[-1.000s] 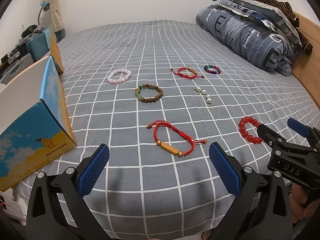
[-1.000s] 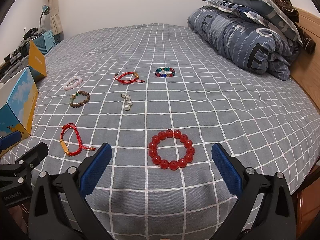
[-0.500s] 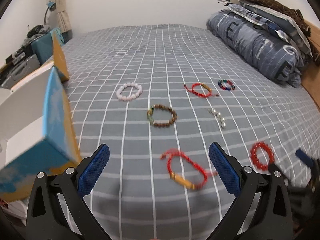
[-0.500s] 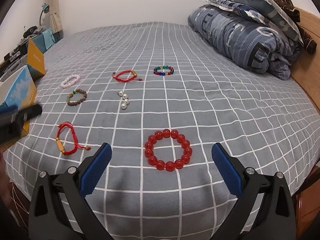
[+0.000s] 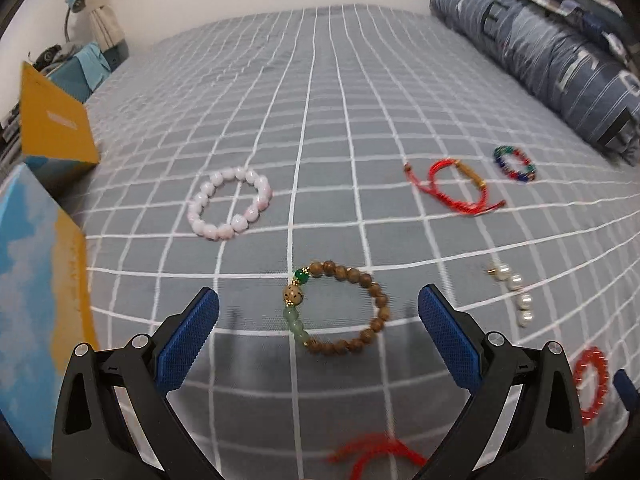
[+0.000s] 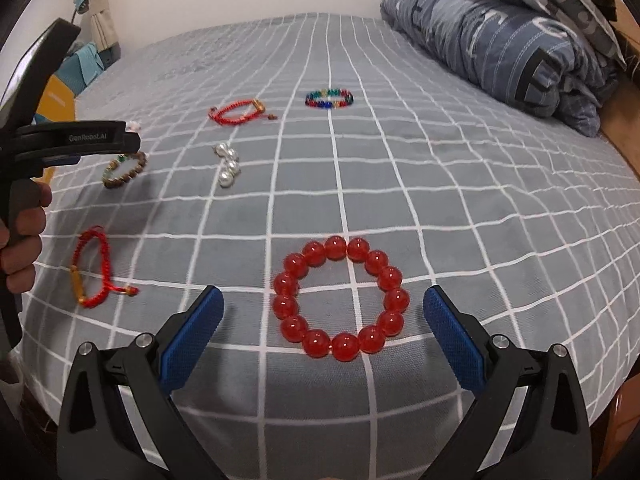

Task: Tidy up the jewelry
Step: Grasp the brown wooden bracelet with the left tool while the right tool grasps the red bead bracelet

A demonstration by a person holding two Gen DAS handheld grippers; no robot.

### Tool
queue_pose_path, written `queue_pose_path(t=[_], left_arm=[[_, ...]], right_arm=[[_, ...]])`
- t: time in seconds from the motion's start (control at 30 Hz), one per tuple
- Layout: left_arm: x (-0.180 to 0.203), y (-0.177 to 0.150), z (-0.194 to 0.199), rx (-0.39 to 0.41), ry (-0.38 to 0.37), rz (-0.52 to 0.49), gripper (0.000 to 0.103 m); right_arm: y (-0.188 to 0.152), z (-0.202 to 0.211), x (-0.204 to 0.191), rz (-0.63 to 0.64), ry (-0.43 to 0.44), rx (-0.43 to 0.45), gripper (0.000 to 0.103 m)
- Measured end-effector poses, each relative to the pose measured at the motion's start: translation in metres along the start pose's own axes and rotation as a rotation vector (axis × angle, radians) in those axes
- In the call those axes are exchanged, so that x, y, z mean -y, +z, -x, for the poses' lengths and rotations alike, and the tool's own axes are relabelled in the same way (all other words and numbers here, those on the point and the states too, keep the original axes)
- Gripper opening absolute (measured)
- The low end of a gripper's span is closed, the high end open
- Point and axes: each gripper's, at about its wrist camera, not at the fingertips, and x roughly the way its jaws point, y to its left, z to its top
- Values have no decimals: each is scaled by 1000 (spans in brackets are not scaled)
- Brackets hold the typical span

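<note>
The right gripper [image 6: 322, 328] is held low over the near edge of the bed [image 6: 460, 168], its jaws spread wide with nothing between the pads. The red bead bracelet [image 6: 341, 297] lies flat on the cover just ahead, centred in the gap, so it is judged that this piece is lined up to be picked next. To its left a red cord bracelet [image 6: 94, 268] with a gold bar is laid on the cover, close to the bed's edge.

The left gripper [image 5: 318, 334] is also opened wide and holds nothing. It is placed over the wooden bracelet [image 5: 338, 308], which is seen between the two blue pads but not touched by them. A second target is therefore probably being approached at the same time. The box [image 5: 40, 292] stands just to the left of this gripper, likely as the place where the pieces are to be collected, though its inside is not shown.

Farther on, the pearls [image 6: 227, 165] are laid in a short row, and the pink bracelet [image 5: 230, 203] lies apart to the left. Behind them another red cord bracelet [image 6: 240, 111] and a multicolour bracelet [image 6: 329, 99] are found near each other. All pieces are spread well apart on the cover, which leaves room for the fingers around each one. At the far right a folded quilt [image 6: 500, 32] is piled.
</note>
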Motion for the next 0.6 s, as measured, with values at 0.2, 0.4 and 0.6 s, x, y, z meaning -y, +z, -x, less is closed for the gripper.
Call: queue_pose_path(t=[0.2,0.4,0.6], left_arm=[[-9,-2,-25,-56,-31,45,97],[-8,-3,-28,-59,-34,30,97],[0,-5,-17,-45,-63,-19,58]], right_arm=[[-2,-15,-1,-2,-9,-50,95],[-3,-17,3,-15,0,-66,91],[-3,-10,3,0,0,-49,59]])
